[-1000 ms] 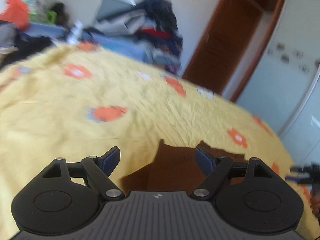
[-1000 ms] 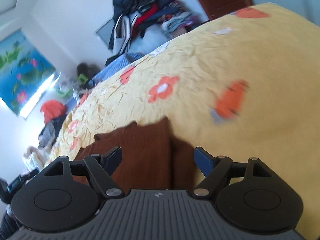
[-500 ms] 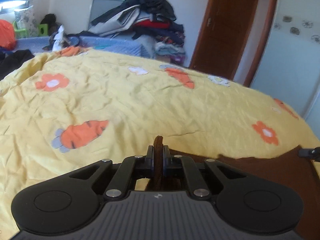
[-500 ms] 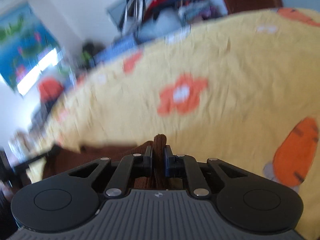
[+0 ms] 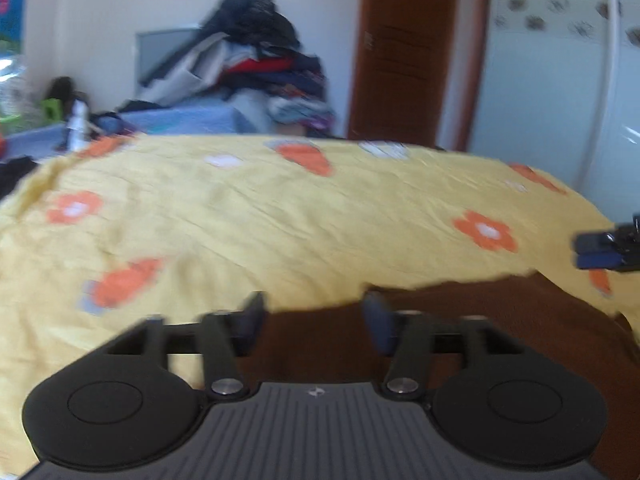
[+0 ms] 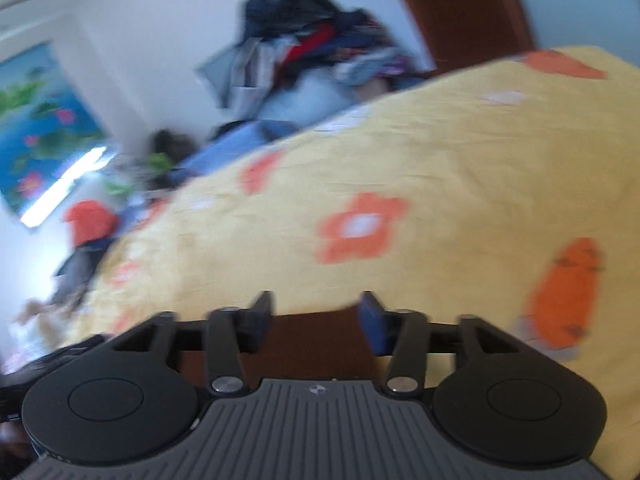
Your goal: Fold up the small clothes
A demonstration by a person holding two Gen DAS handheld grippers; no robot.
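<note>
A brown knitted garment (image 5: 500, 320) lies flat on the yellow bedspread (image 5: 280, 220), its far edge running across the left wrist view. My left gripper (image 5: 315, 314) hovers over its left part; the jaws are opening, with cloth under the gap but no pad pressing on it. The right gripper's blue fingertips (image 5: 596, 250) show at the right edge, above the garment's far corner. In the right wrist view the right gripper (image 6: 317, 312) is also opening over the brown garment (image 6: 316, 344), whose edge lies just between and below the fingers, free of the pads.
The bedspread (image 6: 460, 168) carries orange flowers and carrots and stretches far ahead. Behind the bed stands a heap of clothes (image 5: 256, 68) on a blue surface. A brown door (image 5: 404, 52) and a white wardrobe (image 5: 552, 92) are at the back right.
Half a second ago both grippers were shut on a pinch of the brown garment's edge. Both have since opened and let it go, and the edge now lies flat further across the bed.
</note>
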